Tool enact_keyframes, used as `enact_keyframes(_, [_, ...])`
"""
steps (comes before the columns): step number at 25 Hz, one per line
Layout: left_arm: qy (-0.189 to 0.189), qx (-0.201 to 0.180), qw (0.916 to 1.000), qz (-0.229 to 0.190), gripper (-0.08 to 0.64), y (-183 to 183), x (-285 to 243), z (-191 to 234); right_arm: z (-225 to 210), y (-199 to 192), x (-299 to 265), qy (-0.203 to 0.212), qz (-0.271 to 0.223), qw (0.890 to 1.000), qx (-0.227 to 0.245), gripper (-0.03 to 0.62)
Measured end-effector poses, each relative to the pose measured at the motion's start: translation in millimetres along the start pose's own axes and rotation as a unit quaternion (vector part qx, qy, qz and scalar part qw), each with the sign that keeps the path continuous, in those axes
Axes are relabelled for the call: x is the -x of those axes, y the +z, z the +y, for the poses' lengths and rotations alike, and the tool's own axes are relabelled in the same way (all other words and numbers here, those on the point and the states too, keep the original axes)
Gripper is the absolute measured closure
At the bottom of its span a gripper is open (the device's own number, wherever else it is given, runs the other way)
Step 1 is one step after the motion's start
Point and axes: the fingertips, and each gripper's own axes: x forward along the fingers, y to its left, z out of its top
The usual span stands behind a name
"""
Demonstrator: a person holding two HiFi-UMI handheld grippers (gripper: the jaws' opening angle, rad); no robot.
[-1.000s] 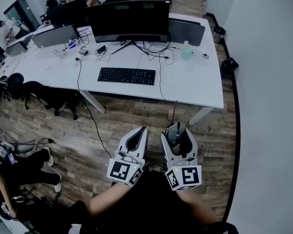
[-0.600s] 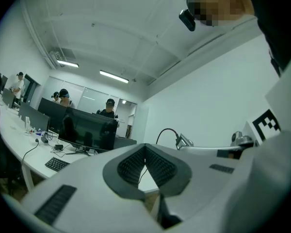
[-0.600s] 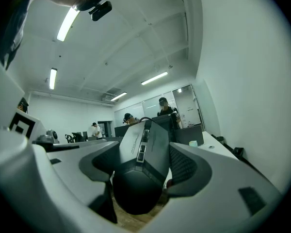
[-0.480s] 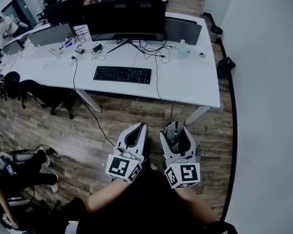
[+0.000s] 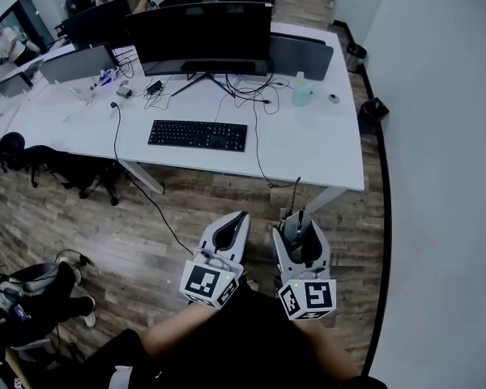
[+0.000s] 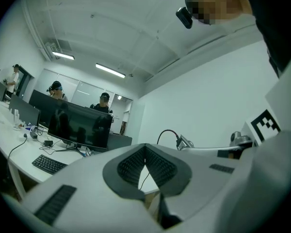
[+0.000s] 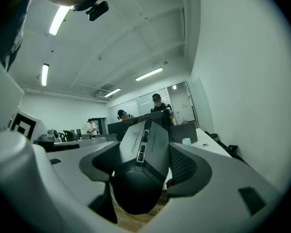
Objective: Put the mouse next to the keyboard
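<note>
The right gripper (image 5: 300, 220) has its jaws clamped on one black mouse (image 7: 141, 171). The mouse sits wedged between the two ribbed pads (image 7: 184, 166), its buttons and wheel facing up. The left gripper (image 5: 238, 216) has its jaws together at the tips, with only a narrow wedge of gap lower down and nothing between them.

There is one keyboard (image 5: 198, 134), black, lying flat on the white desk (image 5: 328, 156). Both grippers are well apart from the keyboard, off the desk and over the wooden floor (image 5: 186, 217) on the person's side of it. The mouse is therefore nowhere near the keyboard. One wide dark monitor (image 5: 199, 29) stands behind the keyboard. One pale bottle (image 5: 301, 92) stands behind it and to its right. A dark cable (image 5: 263, 164) runs past the keyboard's right end and over the desk edge towards the right gripper.
</note>
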Motion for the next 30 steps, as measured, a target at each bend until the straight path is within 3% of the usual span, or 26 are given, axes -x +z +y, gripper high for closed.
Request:
enact_keyframes(10, [0.001, 0.015, 0.9998, 0.011, 0.557, -12.2, -60.8, 45.6, -23.4, -6.5, -70.0, -0.007, 0.021, 1.000, -0.006, 0.265])
enact_keyframes(23, [0.011, 0.039, 0.9989, 0.022, 0.557, -3.6, -172.0, 154.6, -50.8, -6.4, -225.9, -0.005, 0.083, 0.997, -0.004, 0.265])
enact_keyframes(30, [-0.011, 0.045, 0.9985, 0.029, 0.557, -4.7, -224.2, 199.7, -66.8, -2.3, -293.8, -0.028, 0.098, 0.995, -0.001, 0.267])
